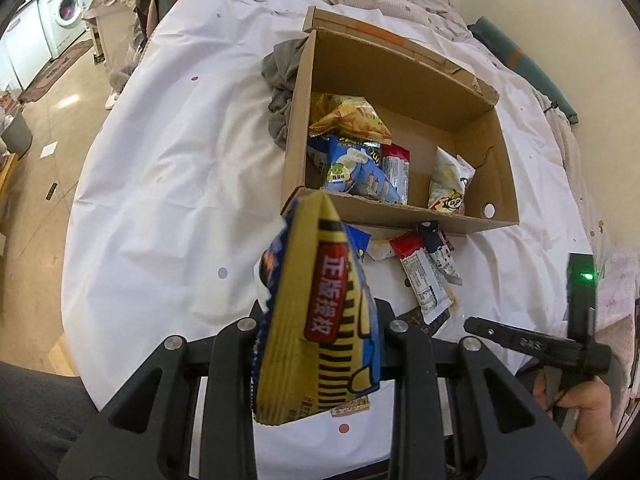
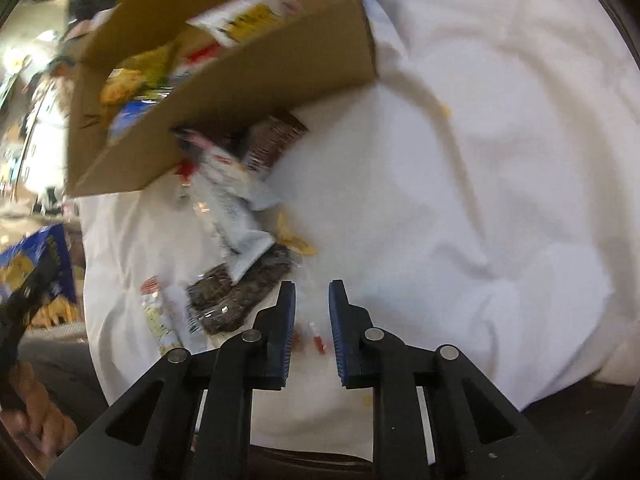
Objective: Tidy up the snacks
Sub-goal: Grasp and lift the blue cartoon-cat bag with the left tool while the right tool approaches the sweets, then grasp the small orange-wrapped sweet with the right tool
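My left claw point(image 1: 316, 360) is clamped on a yellow-and-blue snack bag point(image 1: 316, 320), with the cardboard box point(image 1: 400, 216) ahead. I should carry it over the near wall before releasing. My right claw point(image 2: 312, 320) hangs part-open, holding nothing, over the bed sheet point(image 2: 460, 200).

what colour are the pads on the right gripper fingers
Blue, ribbed pads on black fingers; clearest in the right wrist view.
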Action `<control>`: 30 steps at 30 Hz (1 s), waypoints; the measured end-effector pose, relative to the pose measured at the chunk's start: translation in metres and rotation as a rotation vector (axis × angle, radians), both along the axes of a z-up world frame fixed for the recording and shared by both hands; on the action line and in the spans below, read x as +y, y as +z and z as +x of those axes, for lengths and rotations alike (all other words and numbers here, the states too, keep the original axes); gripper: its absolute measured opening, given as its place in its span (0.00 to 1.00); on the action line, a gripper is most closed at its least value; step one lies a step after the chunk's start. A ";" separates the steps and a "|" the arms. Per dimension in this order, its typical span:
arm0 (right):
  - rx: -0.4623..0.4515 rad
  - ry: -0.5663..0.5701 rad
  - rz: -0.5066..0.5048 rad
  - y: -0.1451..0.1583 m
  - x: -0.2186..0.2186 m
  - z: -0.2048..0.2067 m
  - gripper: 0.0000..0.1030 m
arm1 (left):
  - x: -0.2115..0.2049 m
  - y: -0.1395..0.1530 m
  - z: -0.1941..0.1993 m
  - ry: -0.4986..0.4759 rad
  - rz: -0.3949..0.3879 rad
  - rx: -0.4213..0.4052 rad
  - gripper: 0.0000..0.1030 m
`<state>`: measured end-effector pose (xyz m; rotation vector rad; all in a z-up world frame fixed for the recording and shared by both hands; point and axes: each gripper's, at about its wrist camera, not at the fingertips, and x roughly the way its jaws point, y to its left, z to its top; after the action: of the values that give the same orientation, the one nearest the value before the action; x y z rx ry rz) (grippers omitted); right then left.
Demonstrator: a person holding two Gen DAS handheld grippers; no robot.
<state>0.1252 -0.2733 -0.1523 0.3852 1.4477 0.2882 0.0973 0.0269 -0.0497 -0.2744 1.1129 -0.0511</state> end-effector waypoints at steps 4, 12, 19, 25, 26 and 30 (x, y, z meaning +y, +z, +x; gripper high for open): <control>-0.006 0.068 0.025 0.007 0.016 -0.009 0.77 | -0.002 0.001 0.000 -0.001 -0.001 -0.007 0.23; -0.047 0.360 -0.223 -0.011 0.083 -0.027 0.89 | 0.003 0.000 -0.002 0.020 0.005 -0.004 0.24; -0.071 0.334 -0.268 -0.016 0.091 -0.023 0.81 | 0.002 0.000 -0.001 0.019 0.002 -0.005 0.24; -0.087 0.336 -0.294 -0.014 0.089 -0.022 0.60 | 0.000 0.000 0.000 0.014 -0.009 0.001 0.24; -0.089 0.336 -0.288 -0.012 0.081 -0.024 0.59 | 0.000 -0.001 0.000 0.013 -0.008 0.002 0.24; -0.101 0.328 -0.271 -0.006 0.072 -0.029 0.54 | -0.001 -0.001 0.000 0.013 -0.001 0.001 0.24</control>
<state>0.0959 -0.2009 -0.1580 -0.0879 1.4253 0.3629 0.0977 0.0260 -0.0511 -0.2826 1.1125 -0.0393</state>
